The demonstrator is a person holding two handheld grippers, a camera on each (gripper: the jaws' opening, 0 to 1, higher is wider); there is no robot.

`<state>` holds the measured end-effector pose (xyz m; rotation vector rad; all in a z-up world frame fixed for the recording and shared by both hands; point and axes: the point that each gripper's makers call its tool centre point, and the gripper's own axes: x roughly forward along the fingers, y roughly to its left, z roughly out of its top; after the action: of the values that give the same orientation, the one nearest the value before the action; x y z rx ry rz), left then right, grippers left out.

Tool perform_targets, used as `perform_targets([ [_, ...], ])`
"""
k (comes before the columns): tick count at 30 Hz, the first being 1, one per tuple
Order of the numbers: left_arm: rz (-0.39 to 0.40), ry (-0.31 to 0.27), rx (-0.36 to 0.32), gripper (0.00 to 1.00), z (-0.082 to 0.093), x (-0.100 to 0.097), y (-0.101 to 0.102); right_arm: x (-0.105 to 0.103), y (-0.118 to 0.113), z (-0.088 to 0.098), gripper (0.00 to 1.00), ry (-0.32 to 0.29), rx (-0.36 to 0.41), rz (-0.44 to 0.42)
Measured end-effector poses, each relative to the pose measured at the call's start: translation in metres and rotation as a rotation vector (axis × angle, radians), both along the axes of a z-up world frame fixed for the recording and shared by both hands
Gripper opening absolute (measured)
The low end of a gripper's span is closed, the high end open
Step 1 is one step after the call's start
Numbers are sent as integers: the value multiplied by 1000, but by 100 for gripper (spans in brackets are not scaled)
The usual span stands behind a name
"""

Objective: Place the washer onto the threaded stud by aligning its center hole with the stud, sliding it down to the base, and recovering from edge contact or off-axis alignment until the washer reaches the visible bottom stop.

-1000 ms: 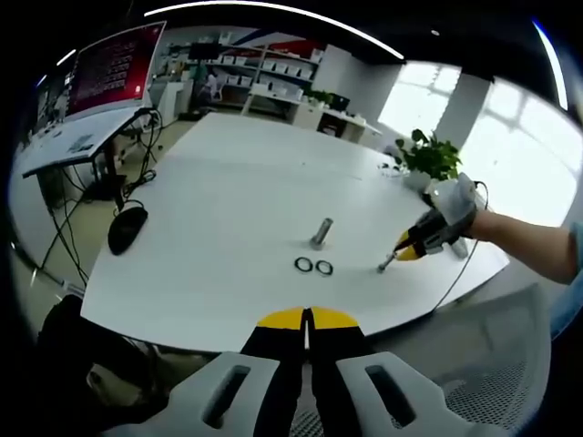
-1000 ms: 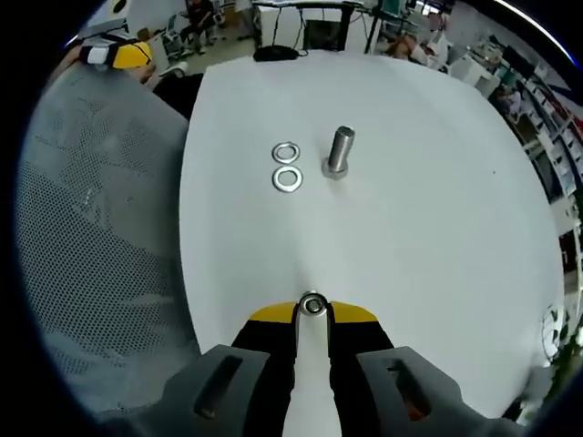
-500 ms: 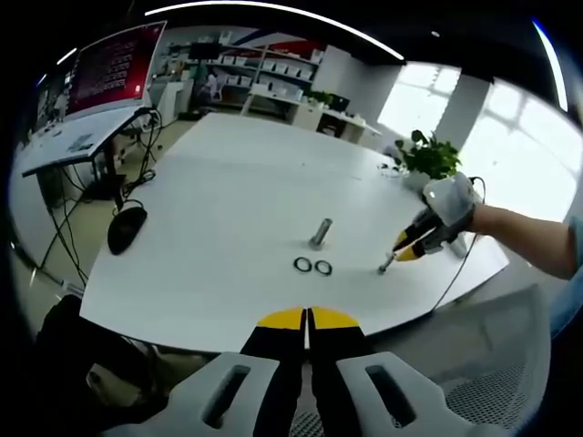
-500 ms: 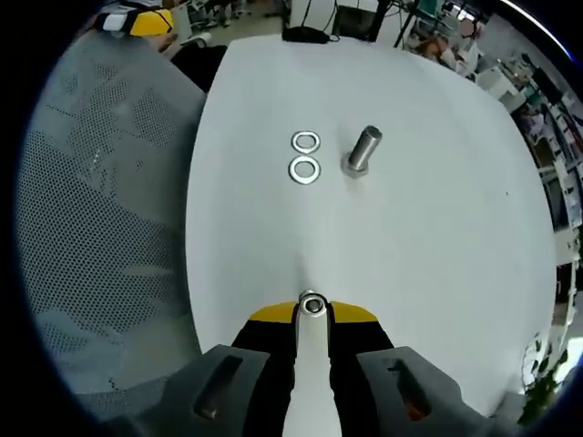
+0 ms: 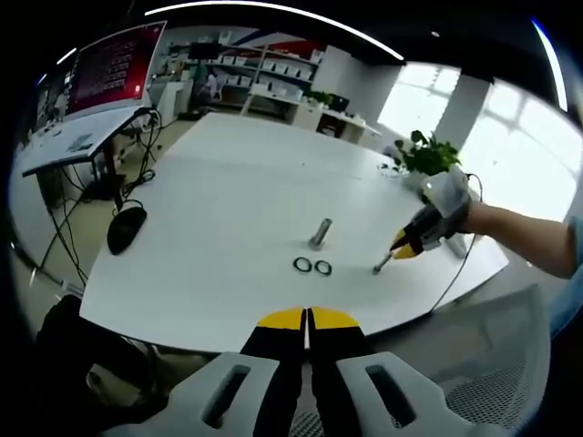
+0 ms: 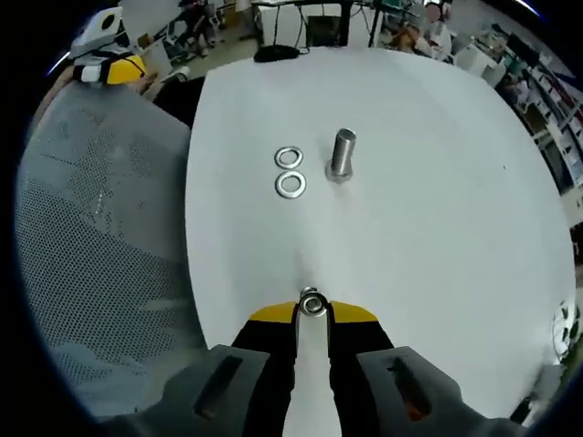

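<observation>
In my right gripper view, the washer (image 6: 312, 303) sits pinched at my right gripper (image 6: 312, 314) tips, and the yellow pads cover its lower rim. The thread on the stud (image 6: 341, 153) is too small to resolve. In my left gripper view, the two loose washers (image 5: 312, 265) appear as tiny dark rings without detail.

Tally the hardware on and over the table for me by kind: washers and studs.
Washers: 3, two flat on the table beside the stud, one held in the right gripper.
Studs: 1, upright on the table.
Total: 4.
</observation>
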<state>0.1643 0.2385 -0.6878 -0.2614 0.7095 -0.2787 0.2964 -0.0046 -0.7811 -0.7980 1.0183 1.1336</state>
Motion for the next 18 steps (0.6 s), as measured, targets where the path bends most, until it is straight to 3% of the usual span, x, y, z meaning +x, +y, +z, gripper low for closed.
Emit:
perform_targets([
  [7,0,-1,0,0,0,0,0,-4,7,5,13,-11,-2,30],
  [18,0,-3,-2,0,1,0,0,-4,5,-2,13,-48,-69,93],
])
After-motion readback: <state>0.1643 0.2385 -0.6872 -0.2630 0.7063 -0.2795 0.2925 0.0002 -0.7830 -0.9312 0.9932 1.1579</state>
